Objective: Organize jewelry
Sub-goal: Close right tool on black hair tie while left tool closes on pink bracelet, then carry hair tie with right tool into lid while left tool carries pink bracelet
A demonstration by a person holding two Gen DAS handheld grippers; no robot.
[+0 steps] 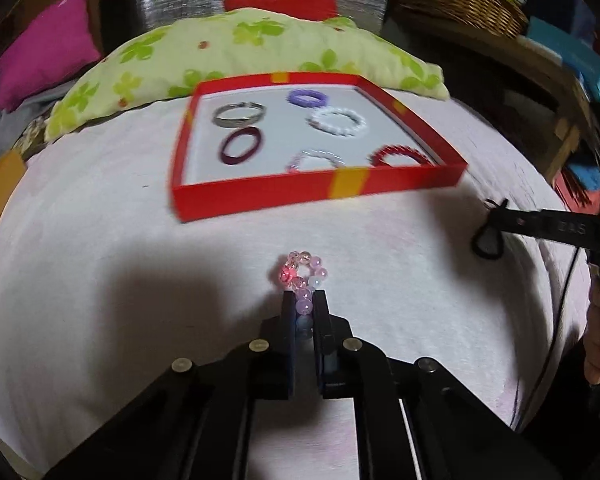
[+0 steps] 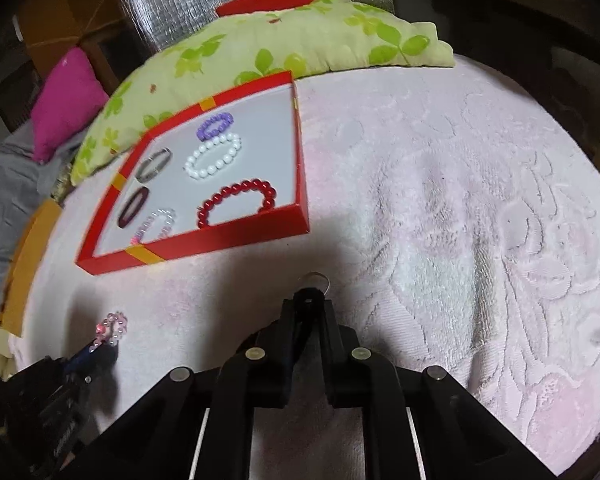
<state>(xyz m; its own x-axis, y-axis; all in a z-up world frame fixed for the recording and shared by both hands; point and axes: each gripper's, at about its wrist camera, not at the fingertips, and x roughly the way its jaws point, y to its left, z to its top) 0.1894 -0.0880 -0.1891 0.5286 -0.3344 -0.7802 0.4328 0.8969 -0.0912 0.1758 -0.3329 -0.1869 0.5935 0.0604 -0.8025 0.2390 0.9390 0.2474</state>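
**A:** Both hands are loaded. Left gripper [image 1: 305, 296] is clamped on the pink bead bracelet [image 1: 305, 276] – only the near beads sit between the fingers, the rest of the loop sticks out past the tips over the towel [image 1: 100, 260]. Right gripper [image 2: 309, 296] is pinched shut on a thin ring [image 2: 315, 279], which barely shows beyond the tips.

**B:** Risks?

**A:** The bracelet is round beads on a stretchy loop, so I'd expect it to squirt out of that end grip if the hand swings. The ring hold looks marginal; drop it and it could vanish into the towel's pile. Also both tools are headed for the same box, so a clash over it is possible, or a loop snagging the near wall.

**B:** What's in the box?

**A:** Red box [image 1: 316, 188], shallow, white floor, resting on the towel against the green pillow [image 1: 260, 48]. Six pieces inside: silver bangle [image 1: 240, 115], dark red bangle [image 1: 241, 145], purple band [image 1: 307, 98], white pearl bracelet [image 1: 338, 121], clear-lilac bead bracelet [image 1: 316, 159], red bead bracelet [image 1: 402, 156] – all lying flat and apart. The free floor looks limited, so the next drops could land on something.
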